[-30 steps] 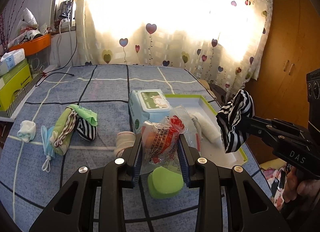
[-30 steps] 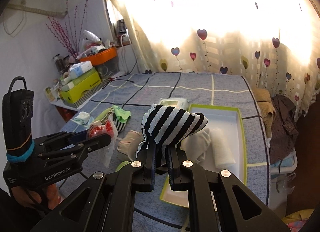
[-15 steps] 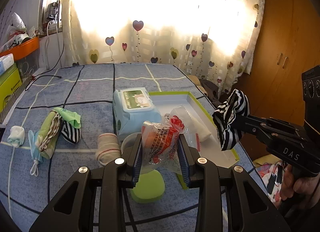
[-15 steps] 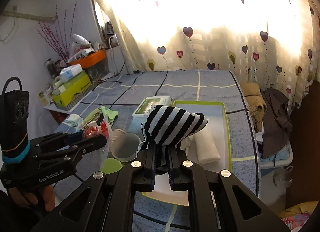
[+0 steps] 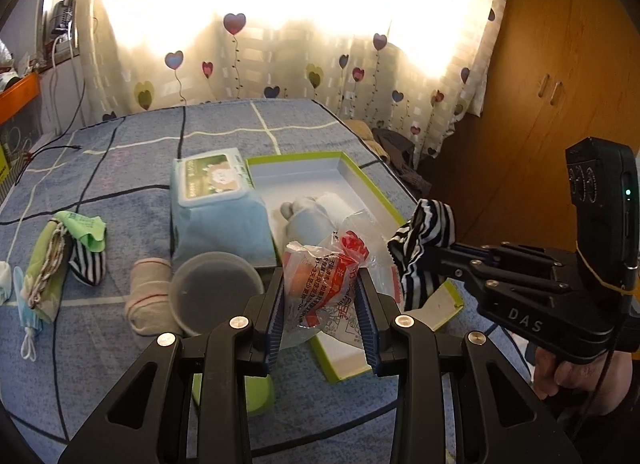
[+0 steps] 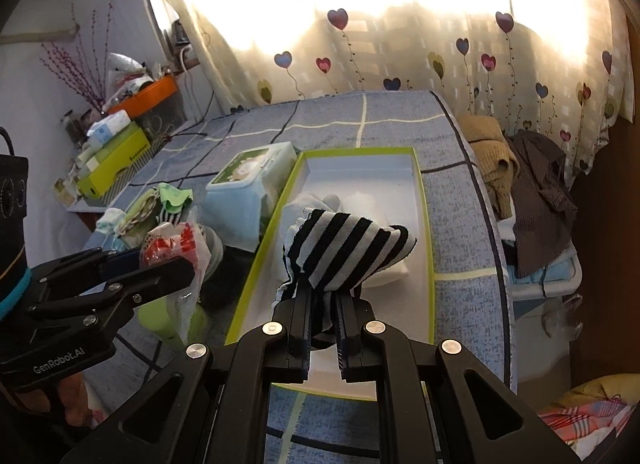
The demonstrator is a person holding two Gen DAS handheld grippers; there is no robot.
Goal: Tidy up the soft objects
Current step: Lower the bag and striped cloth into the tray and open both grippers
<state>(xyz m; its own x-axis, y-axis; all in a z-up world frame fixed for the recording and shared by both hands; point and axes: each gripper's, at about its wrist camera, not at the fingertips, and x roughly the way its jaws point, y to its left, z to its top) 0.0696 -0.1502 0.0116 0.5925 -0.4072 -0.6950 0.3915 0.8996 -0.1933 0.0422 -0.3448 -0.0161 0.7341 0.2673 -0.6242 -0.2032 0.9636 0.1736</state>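
Blue checked bedspread point(image 6: 392, 120), right gripper point(image 6: 323, 328) clamping striped sock point(image 6: 352, 248) lying crosswise over green-rimmed tray point(image 6: 427, 224), left gripper point(image 5: 322, 304) gripping upright snack bag point(image 5: 324, 284).

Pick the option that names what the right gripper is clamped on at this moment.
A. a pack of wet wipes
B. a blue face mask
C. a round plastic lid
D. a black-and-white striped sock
D: the right gripper is shut on the striped sock, which bunches above its fingertips and hangs over the green-rimmed box.
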